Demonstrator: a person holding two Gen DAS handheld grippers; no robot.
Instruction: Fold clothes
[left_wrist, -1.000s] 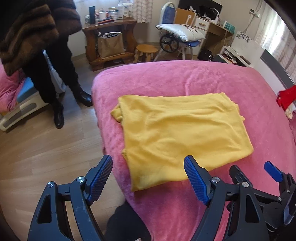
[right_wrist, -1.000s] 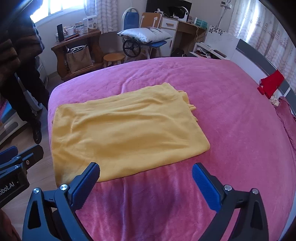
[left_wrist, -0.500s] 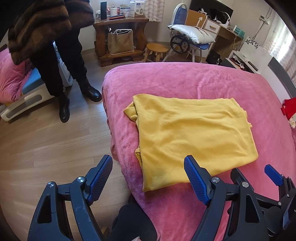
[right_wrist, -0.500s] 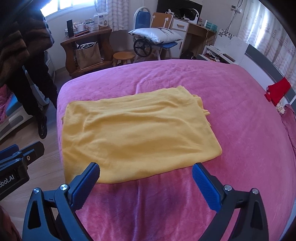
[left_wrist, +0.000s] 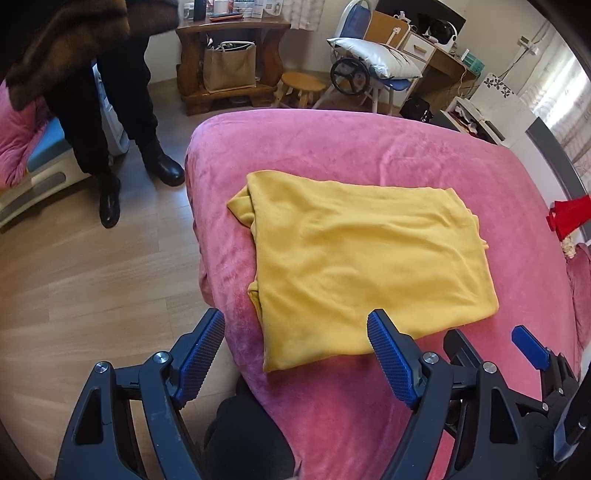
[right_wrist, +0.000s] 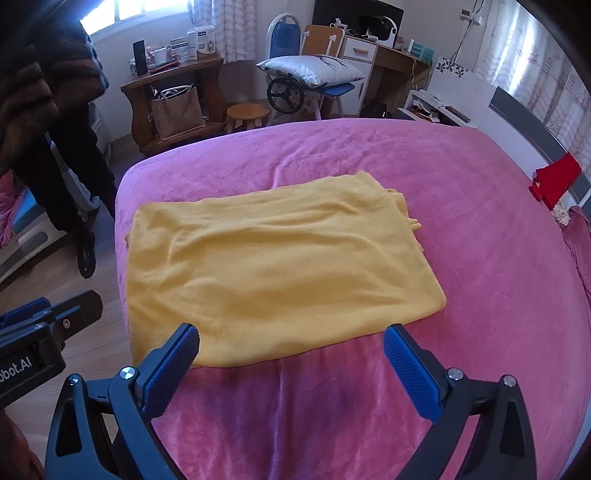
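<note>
While both tongs hang over the near edge of the bed (right_wrist: 480, 206), the yellow cloth (right_wrist: 273, 269) lies folded flat on the pink cover, a rough rectangle with its long side running across the bed and one short end close to the bed's left edge. The left tongs (left_wrist: 295, 354) stand wide apart with nothing between the blue pads (left_wrist: 391, 365); one pad sits above the floor beside the bed, the other over the cloth's near edge, not touching it. The right tongs (right_wrist: 291, 365) are likewise spread and empty, framing the cloth's near edge and the bare cover in front of it. A small fold of fabric (a sleeve or corner, hard to tell) pokes out at the cloth's far left corner (left_wrist: 240, 206). Beyond the bed's left side a person in dark trousers and black shoes (left_wrist: 110, 122) stands on the wood floor. A red item (right_wrist: 554, 181) rests at the bed's far right edge.
</note>
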